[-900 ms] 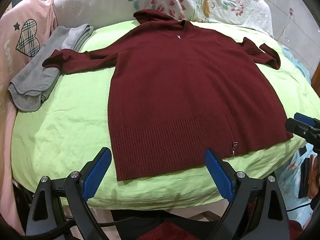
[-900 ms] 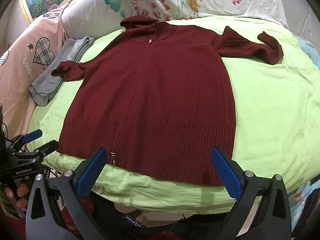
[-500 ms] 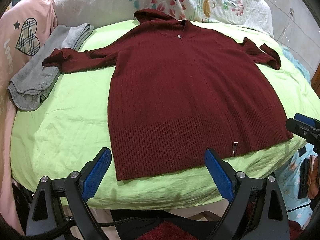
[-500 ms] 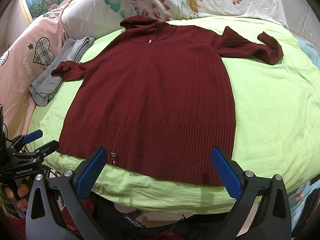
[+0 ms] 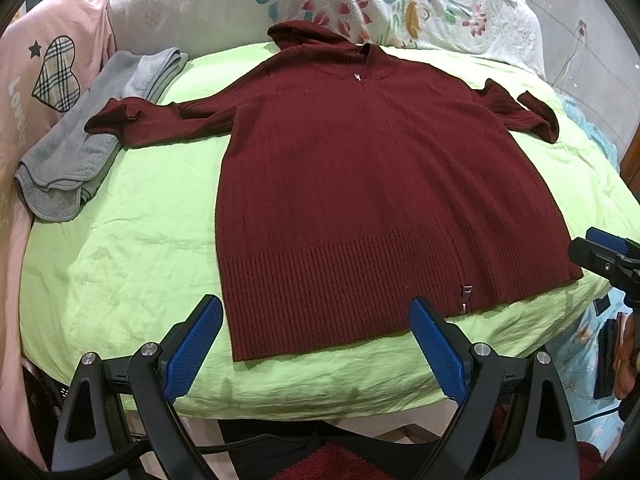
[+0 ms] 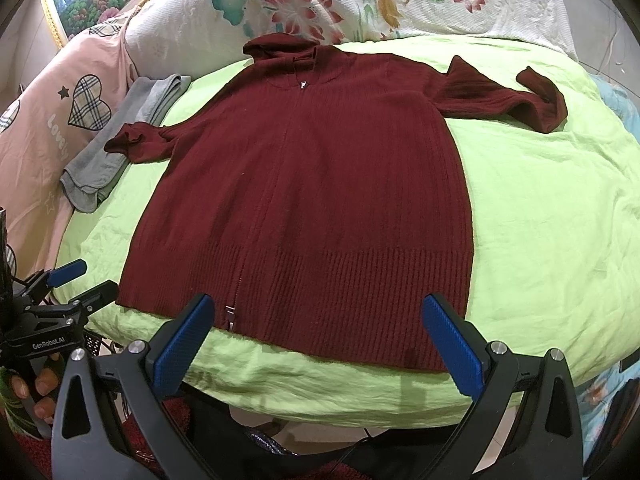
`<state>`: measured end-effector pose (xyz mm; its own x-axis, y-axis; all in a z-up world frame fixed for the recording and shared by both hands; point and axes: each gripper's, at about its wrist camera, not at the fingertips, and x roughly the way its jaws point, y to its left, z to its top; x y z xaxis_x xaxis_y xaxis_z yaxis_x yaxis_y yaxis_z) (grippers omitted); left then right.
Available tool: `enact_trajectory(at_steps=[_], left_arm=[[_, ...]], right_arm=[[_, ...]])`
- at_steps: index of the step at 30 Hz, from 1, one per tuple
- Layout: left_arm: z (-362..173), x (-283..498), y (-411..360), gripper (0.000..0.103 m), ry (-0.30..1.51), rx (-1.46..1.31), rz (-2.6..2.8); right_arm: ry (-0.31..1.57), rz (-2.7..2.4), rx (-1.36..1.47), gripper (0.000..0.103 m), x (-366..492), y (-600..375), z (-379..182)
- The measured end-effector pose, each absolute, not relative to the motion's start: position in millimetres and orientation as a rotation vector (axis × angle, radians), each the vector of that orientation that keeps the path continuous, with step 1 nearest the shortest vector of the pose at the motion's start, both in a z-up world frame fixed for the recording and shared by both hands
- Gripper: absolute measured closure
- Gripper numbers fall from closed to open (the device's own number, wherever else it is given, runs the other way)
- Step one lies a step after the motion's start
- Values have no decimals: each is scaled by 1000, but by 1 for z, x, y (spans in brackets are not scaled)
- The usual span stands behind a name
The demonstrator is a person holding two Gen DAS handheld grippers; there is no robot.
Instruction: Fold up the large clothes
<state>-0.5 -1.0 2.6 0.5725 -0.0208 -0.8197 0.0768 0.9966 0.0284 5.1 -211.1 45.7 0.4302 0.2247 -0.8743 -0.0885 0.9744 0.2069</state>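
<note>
A dark red knitted zip hoodie [image 5: 360, 184] lies flat, face up, on a lime green bed sheet [image 5: 120, 248], hood at the far end, both sleeves spread out; it also shows in the right wrist view [image 6: 312, 200]. Its ribbed hem is nearest me. My left gripper [image 5: 314, 312] is open and empty, hovering just before the hem's left part. My right gripper [image 6: 318, 312] is open and empty, before the hem's right part. Each gripper shows at the edge of the other's view: the right one [image 5: 604, 252], the left one [image 6: 76, 284].
A folded grey garment [image 5: 92, 136] lies at the sheet's far left, under the left sleeve cuff. A pink quilt with a plaid heart [image 5: 36, 80] lies on the left. Floral pillows [image 5: 360, 0] stand behind the hood. The bed's front edge drops off below the hem.
</note>
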Motion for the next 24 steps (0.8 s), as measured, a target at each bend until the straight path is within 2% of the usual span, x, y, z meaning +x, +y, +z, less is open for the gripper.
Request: enact_trajectory(at_steps=[14, 24], left_arm=[[4, -1, 0, 8, 952, 32, -73], [1, 7, -4, 8, 979, 117, -29]], right_arm=[[1109, 196, 140, 0, 6, -211, 46], [1112, 196, 156, 0, 9, -214, 44]])
